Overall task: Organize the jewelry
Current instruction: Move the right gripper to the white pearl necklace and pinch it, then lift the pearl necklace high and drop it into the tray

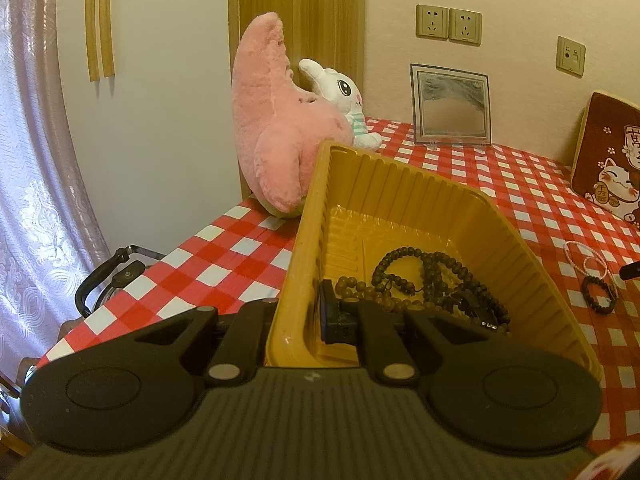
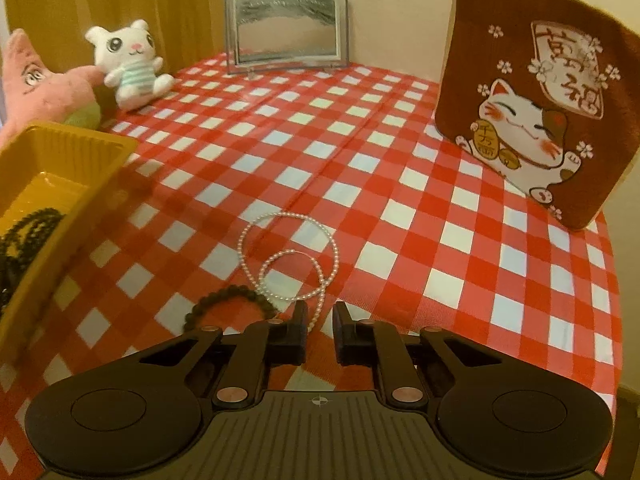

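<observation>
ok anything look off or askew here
The yellow tray sits tilted, its near wall pinched by the left hand-held gripper. A pearl necklace and dark bead bracelet lie loose on the checked tablecloth.

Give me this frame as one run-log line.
left tongs: shut on yellow tray wall, tilted | right tongs: over pearl strand, narrow gap | in tray: dark beads | on cloth: black bracelet

the brown cat cushion (image 2: 532, 96) bears chinese characters, one on the cat's gold coin.
</observation>
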A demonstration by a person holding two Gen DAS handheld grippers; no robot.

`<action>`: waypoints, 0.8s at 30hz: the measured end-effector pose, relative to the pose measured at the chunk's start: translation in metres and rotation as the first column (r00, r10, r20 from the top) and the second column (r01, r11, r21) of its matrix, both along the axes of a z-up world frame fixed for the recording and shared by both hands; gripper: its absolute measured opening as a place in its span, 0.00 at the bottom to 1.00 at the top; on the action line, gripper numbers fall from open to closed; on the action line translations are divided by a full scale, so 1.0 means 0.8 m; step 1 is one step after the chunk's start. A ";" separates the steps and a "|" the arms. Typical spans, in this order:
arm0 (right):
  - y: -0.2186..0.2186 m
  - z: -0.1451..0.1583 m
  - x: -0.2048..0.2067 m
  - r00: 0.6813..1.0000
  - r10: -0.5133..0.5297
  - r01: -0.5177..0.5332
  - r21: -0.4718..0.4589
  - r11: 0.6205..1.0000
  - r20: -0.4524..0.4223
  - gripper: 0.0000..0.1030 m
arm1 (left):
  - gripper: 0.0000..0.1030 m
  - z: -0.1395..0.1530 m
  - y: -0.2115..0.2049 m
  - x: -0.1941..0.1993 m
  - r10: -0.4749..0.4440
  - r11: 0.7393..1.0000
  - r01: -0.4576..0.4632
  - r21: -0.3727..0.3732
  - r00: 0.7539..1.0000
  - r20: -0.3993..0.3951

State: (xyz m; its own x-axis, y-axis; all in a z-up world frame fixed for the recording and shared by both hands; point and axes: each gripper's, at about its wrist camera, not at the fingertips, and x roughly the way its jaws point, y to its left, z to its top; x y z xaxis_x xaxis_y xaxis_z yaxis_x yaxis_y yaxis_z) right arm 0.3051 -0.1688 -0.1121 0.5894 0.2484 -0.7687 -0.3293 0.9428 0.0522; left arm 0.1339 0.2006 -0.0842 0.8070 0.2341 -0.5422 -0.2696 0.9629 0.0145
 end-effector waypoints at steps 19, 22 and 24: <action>0.021 -0.026 0.034 0.999 -0.034 0.035 -0.037 0.999 0.006 0.02 | 0.07 -0.001 0.000 0.000 0.000 1.000 0.000 -0.001 1.000 -0.004; 0.026 -0.026 0.034 0.999 -0.029 0.030 -0.054 0.998 0.014 0.02 | 0.07 -0.001 0.000 0.000 0.000 1.000 0.000 -0.002 1.000 -0.004; 0.026 -0.026 0.034 0.999 -0.033 0.034 -0.052 0.998 0.014 0.02 | 0.07 -0.001 0.000 0.000 0.000 1.000 0.000 -0.001 1.000 -0.004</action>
State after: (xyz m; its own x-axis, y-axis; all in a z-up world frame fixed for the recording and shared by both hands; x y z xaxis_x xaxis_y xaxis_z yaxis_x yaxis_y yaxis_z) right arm 0.3321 -0.1483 -0.1332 0.6066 0.1879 -0.7725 -0.2978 0.9546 -0.0016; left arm 0.1343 0.2003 -0.0850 0.8047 0.2334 -0.5458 -0.2693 0.9629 0.0148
